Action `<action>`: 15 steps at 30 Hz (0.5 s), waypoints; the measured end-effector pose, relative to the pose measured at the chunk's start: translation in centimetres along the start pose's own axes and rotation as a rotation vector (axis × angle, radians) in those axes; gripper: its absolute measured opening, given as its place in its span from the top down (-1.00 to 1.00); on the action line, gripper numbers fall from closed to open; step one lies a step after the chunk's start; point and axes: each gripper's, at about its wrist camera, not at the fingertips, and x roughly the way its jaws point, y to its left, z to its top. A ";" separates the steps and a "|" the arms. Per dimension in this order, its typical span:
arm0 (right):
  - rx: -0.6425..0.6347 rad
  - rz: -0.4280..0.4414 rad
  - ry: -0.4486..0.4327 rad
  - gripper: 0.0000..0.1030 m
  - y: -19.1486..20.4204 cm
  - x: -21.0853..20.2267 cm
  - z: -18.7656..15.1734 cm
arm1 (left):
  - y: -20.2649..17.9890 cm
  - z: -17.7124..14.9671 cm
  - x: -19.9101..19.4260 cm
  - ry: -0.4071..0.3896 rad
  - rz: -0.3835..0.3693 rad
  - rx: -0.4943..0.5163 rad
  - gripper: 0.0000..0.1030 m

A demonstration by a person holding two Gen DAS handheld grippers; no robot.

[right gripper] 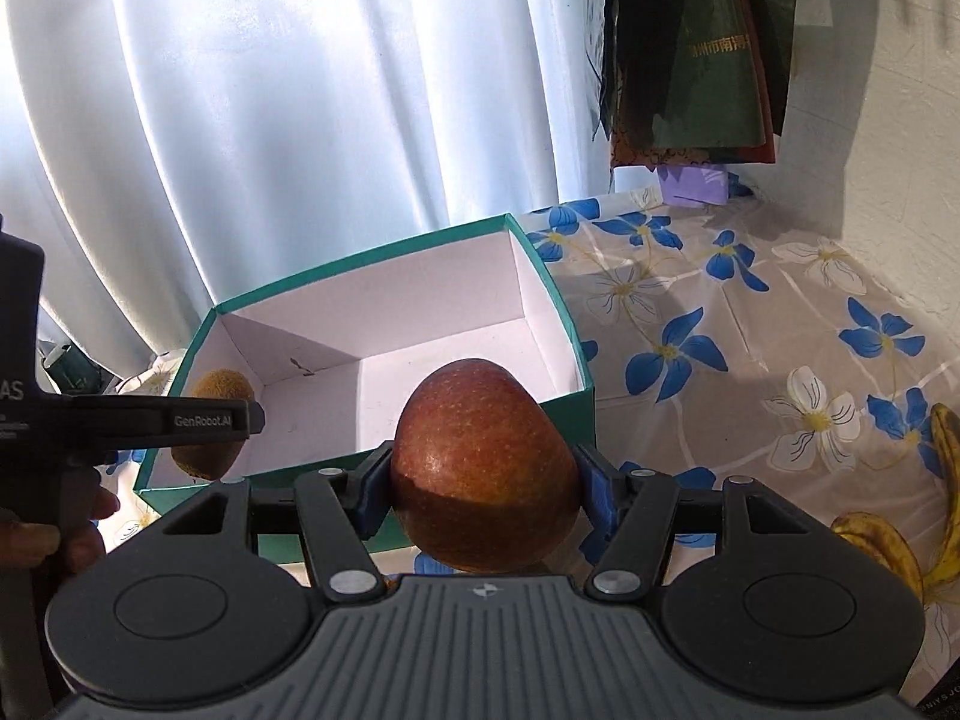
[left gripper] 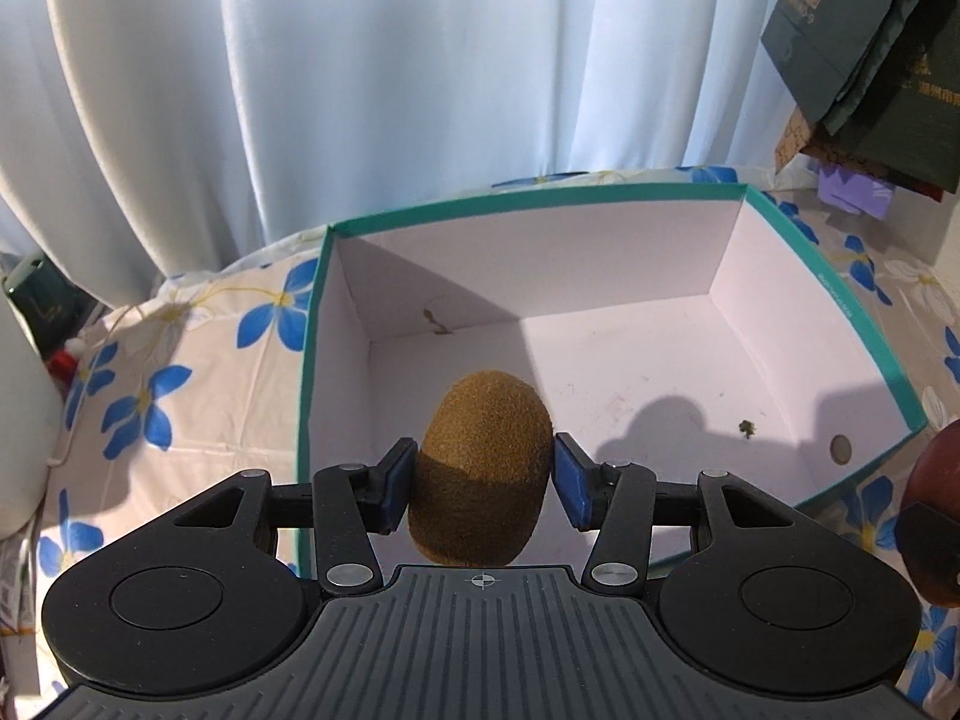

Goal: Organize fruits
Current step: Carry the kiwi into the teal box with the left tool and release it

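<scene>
A brown fuzzy kiwi (left gripper: 480,468) is clamped between the blue pads of my left gripper (left gripper: 483,483), held over the near left part of an open teal box (left gripper: 708,195) with a white inside. My right gripper (right gripper: 486,483) is shut on a red apple (right gripper: 486,462), hanging just in front of the box's (right gripper: 366,261) near wall. In the right wrist view the left gripper (right gripper: 207,420) comes in from the left with the kiwi (right gripper: 219,387) over the box's left corner. The apple's edge (left gripper: 936,480) shows at the right border of the left wrist view.
The box stands on a tablecloth (right gripper: 750,330) with blue and white flowers. Spotted bananas (right gripper: 900,540) lie at the right. Pale curtains (left gripper: 300,90) hang behind the box. Dark paper bags (right gripper: 690,48) and a purple item (right gripper: 693,183) sit at the back right by a wall. A person's fingers (right gripper: 72,528) hold the left tool.
</scene>
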 end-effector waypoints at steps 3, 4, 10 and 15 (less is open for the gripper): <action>-0.002 -0.001 -0.011 -0.20 0.0 0.3 0.1 | -0.1 -0.3 1.5 0.027 0.004 -0.003 -0.03; -0.003 0.000 -0.014 -0.20 0.0 0.4 0.1 | -0.2 -0.4 1.9 0.037 0.006 -0.005 -0.03; -0.011 -0.012 -0.033 -0.20 -0.1 1.0 0.7 | -0.6 -0.7 3.5 0.069 0.022 -0.018 -0.04; -0.015 -0.009 -0.045 -0.20 0.1 1.8 1.3 | -0.2 -0.8 4.6 0.104 0.016 -0.041 -0.04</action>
